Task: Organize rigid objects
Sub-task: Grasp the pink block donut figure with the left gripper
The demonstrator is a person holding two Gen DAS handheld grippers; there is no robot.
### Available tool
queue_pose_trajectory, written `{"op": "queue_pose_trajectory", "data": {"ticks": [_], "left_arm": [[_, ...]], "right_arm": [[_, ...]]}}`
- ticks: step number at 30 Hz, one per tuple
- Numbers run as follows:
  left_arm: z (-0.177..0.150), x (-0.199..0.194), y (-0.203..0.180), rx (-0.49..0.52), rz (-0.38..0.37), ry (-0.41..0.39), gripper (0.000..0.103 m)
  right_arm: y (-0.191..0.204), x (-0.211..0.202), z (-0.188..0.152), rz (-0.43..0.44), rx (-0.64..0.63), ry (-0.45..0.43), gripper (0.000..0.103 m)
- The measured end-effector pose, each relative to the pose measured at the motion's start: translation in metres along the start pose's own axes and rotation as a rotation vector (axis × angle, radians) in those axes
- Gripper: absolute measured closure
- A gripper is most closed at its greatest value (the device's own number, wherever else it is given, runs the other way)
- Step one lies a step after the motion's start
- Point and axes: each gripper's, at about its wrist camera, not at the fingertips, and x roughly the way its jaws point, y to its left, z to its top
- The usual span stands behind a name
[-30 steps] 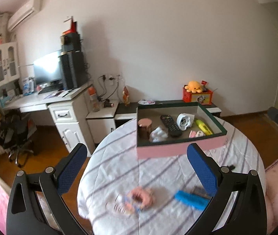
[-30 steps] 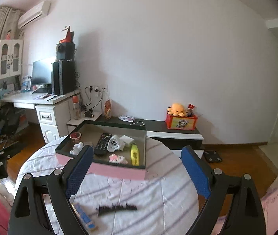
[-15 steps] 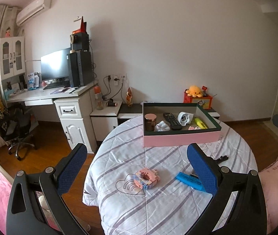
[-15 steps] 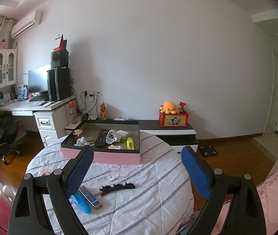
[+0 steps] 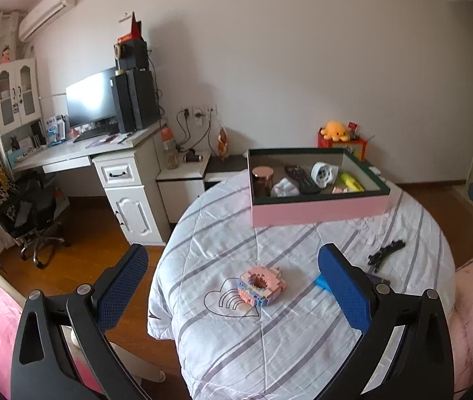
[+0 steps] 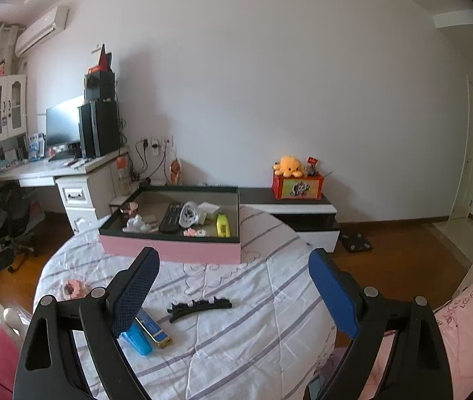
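Both tongs hang above the near edge of the round tabletop (image 5: 303,333) with jaws spread wide and nothing between them: the left tongs (image 5: 233,286) look down on the brick toy (image 5: 261,286), and the right tongs (image 6: 233,286) frame the black hair clip (image 6: 199,306). The step in hand reads as the approach to a pick, with no contact yet on either side. The pink box (image 5: 319,211) sits at twelve o'clock on the tabletop and already holds a remote (image 5: 301,180), a copper jar (image 5: 262,179), a yellow marker (image 5: 351,181) and other small pieces, so most of the sorting looks done. Four things lie loose. In the left view the brick toy lies at about seven o'clock on the cloth, just beside a stitched heart. In the right view the clip lies near the middle front, while a blue block (image 6: 136,338) and a gold-edged blue case (image 6: 153,330), touching each other, sit partly hidden behind the left finger (image 6: 133,296) of the right tongs. The next move probably calls for each hand to lower and tip further until a target sits squarely between the pads. The clip is thin and flat to the cloth, so it likely needs a low pinch across its narrow width. The toy is chunkier and should take a grip on its side walls, though its bricks may come apart if squeezed hard.
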Motion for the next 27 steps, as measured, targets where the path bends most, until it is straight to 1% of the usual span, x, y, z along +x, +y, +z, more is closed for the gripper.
{"op": "queue_pose_trajectory", "data": {"ticks": [7,11,14,17,20,25,27], "left_arm": [[-0.013,0.026,0.003,0.008,0.011,0.076,0.000],[-0.024,0.042,0.003,0.030,0.008,0.117,0.000],[-0.033,0.062,-0.002,0.054,-0.012,0.172,0.000],[-0.042,0.081,-0.009,0.068,-0.033,0.216,0.000],[-0.051,0.102,-0.017,0.082,-0.045,0.262,0.000],[-0.054,0.127,-0.018,0.078,-0.030,0.305,0.000],[-0.054,0.136,-0.018,0.071,-0.038,0.312,0.000]], "right_arm": [[0.004,0.019,-0.006,0.004,-0.005,0.050,0.010],[0.003,0.032,-0.008,0.009,-0.003,0.076,0.010],[0.000,0.047,-0.005,0.016,-0.006,0.101,0.010],[-0.007,0.063,0.003,-0.013,-0.006,0.118,0.010],[-0.013,0.075,0.004,-0.022,0.002,0.128,0.010],[-0.019,0.101,0.007,-0.020,-0.005,0.158,0.010],[-0.021,0.115,0.010,-0.007,-0.006,0.167,0.010]]}}
